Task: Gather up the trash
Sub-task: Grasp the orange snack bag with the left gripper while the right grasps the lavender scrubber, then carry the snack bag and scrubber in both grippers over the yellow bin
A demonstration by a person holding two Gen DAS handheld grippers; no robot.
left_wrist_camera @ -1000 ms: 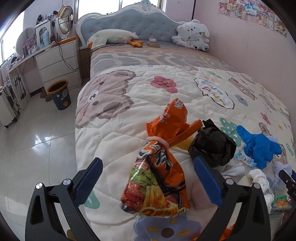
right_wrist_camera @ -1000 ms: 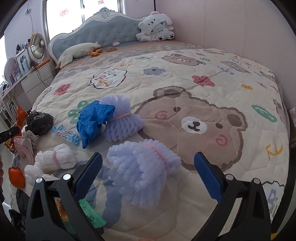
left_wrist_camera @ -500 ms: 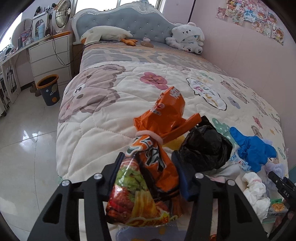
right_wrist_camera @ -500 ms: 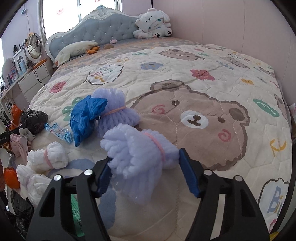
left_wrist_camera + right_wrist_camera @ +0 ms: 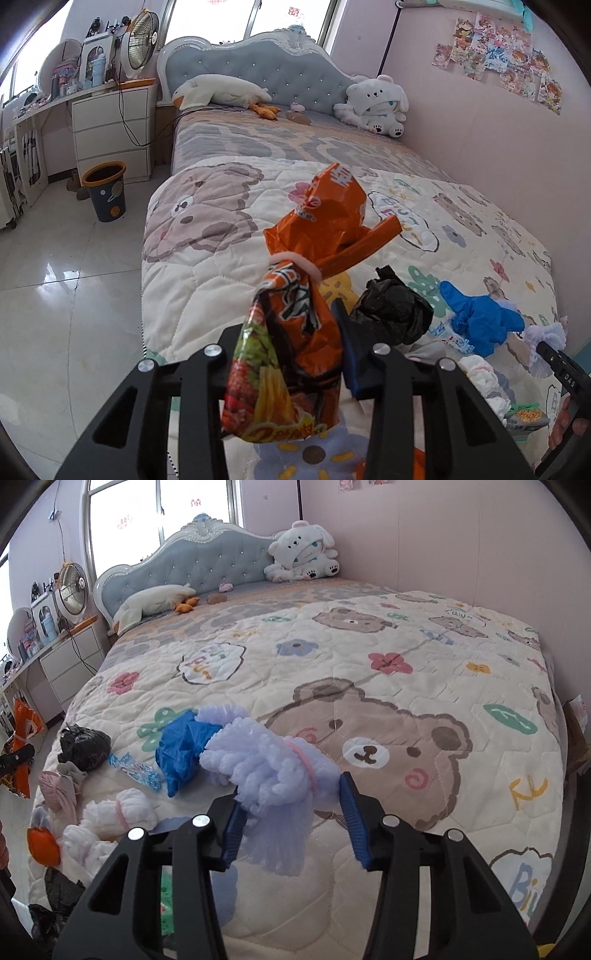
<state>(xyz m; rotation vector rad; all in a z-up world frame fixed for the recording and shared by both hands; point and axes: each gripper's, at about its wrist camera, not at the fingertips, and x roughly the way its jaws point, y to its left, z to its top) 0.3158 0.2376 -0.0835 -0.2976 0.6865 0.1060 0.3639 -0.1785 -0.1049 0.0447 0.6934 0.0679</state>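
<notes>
At lower centre of the left wrist view, the left gripper [image 5: 295,354] is closing its fingers on the orange snack bag [image 5: 295,332]. In the right view's lower centre, the right gripper [image 5: 291,812] fingers are closing on the lavender foam bundle [image 5: 269,771] above the bed [image 5: 424,672].

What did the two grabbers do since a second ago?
Both were wide open and are closing: the left gripper took hold of the orange noodle packet, the right gripper the lilac foam net bundle, both lifted slightly. The blue glove and black bag stayed put.
</notes>
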